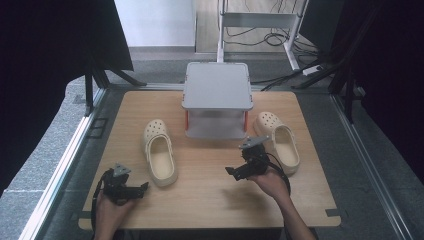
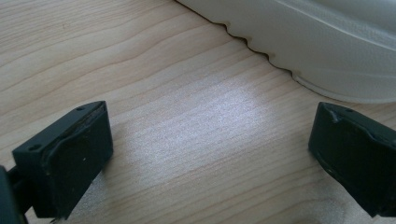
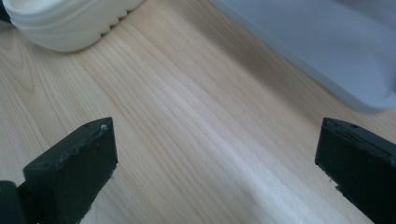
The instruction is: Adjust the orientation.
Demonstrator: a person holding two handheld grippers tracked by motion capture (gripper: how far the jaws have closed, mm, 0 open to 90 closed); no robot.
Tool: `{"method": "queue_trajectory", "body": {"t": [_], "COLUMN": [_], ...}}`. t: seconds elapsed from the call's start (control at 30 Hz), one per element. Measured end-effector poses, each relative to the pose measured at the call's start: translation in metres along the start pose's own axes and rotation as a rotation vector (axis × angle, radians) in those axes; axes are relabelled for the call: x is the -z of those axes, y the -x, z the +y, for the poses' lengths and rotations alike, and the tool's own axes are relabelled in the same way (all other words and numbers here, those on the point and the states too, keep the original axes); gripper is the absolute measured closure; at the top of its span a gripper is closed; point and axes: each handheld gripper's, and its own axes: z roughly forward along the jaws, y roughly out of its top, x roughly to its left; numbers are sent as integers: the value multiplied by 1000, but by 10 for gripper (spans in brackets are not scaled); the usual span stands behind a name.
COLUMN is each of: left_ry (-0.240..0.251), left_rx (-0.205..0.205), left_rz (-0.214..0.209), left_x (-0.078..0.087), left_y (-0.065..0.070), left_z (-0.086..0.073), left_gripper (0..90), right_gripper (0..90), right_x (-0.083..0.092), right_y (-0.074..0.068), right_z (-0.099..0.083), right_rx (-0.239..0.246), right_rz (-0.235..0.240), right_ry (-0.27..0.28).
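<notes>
Two cream clogs lie on the wooden table (image 1: 210, 200). The left clog (image 1: 160, 152) is left of a small grey shelf (image 1: 217, 85); the right clog (image 1: 278, 141) lies to that shelf's right. My left gripper (image 1: 143, 187) rests at the front left, open and empty, pointing at the left clog's heel. In the left gripper view its jaws (image 2: 210, 133) stand wide apart over bare wood, the clog's sole (image 2: 336, 42) just beyond. My right gripper (image 1: 231, 171) hovers between the clogs, open and empty (image 3: 215, 144), with the left clog (image 3: 60, 23) and the shelf's base (image 3: 327, 46) ahead.
The grey shelf has red posts and a low base plate, standing at the table's back middle. Black curtains hang at both sides. A metal frame and cables sit on the floor behind the table. Bare wood spans the table's front.
</notes>
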Motion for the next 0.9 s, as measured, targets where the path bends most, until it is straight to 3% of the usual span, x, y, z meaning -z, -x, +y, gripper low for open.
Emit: {"method": "queue_trajectory", "body": {"t": [0.5,0.9], "left_ry": [-3,-1], "left_rx": [-7,-10], "left_rz": [-3,-5], "left_x": [0,0], "left_y": [0,0], "left_z": [0,0], "left_gripper": [0,0], "right_gripper": [31,65], "right_x": [-34,-66], "right_y": [-17,-27], "right_z": [53,89], "right_rx": [-13,5], "right_rz": [41,66], "right_ry": [-29,-31]}}
